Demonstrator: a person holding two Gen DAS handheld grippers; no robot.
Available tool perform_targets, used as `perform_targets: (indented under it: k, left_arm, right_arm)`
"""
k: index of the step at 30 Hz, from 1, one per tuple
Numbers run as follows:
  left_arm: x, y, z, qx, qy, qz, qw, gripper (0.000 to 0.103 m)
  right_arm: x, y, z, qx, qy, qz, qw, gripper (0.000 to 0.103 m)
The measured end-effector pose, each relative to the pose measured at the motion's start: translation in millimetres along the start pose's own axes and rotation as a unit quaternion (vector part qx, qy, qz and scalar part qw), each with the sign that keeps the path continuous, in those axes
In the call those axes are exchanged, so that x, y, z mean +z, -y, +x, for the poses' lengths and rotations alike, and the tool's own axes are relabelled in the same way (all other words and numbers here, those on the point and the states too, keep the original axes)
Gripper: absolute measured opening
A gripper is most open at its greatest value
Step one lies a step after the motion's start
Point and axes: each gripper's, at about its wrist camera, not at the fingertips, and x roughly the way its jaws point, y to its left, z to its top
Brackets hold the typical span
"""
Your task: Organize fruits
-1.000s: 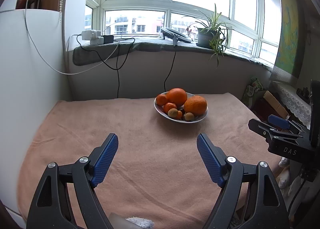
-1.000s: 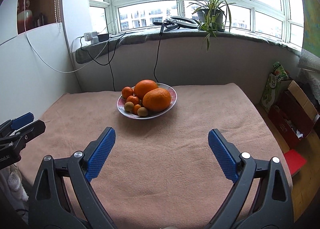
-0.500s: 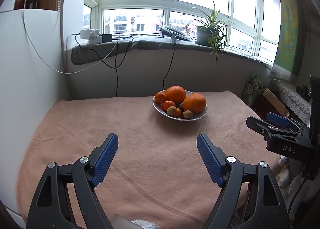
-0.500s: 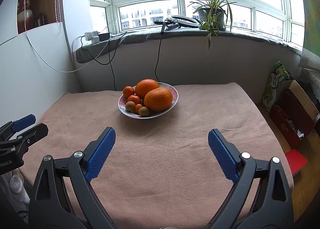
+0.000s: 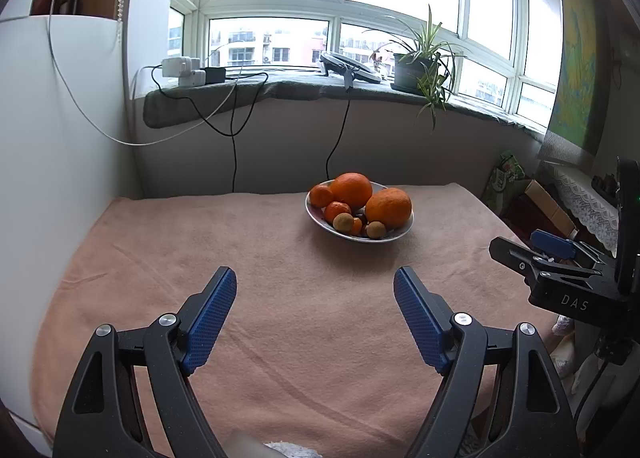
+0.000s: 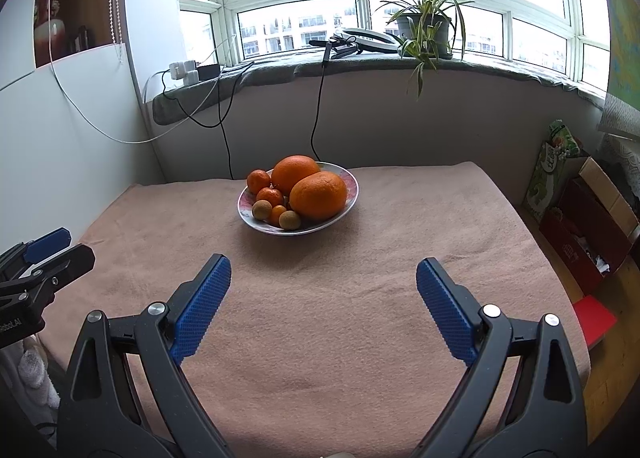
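Note:
A white bowl (image 5: 402, 232) (image 6: 349, 182) sits on a table covered with a pink cloth (image 5: 280, 298) (image 6: 340, 318). It holds two big oranges (image 5: 388, 207) (image 6: 318, 196), several small tangerines (image 5: 337, 211) (image 6: 269, 196) and small brownish round fruits (image 5: 343, 222) (image 6: 289, 220). My left gripper (image 5: 315, 282) is open and empty, above the cloth, short of the bowl. My right gripper (image 6: 323, 270) is open and empty, also short of the bowl. Each gripper shows at the edge of the other's view, the right one (image 5: 560, 258) and the left one (image 6: 40, 254).
A white wall panel (image 5: 60, 158) borders the table's left side. A windowsill behind holds a power strip (image 5: 184, 70), hanging cables, a ring light (image 6: 368, 36) and a potted plant (image 6: 426, 32). Cardboard boxes (image 6: 588, 218) stand on the floor at the right.
Both grippers have shifted slightly; the bowl sits a little higher in the left view and a little to the right in the right view. Both stay open and empty.

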Motion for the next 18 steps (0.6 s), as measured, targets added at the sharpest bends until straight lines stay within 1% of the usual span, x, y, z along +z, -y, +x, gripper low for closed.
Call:
perform_targets:
  k: [18]
  left_arm:
    - [-3.0,-1.4,3.2,-0.006,-0.001,-0.003,1.0000,0.081]
  right_arm:
    - [-5.2,0.7,3.7,-0.001,-0.007,0.008,1.000,0.096]
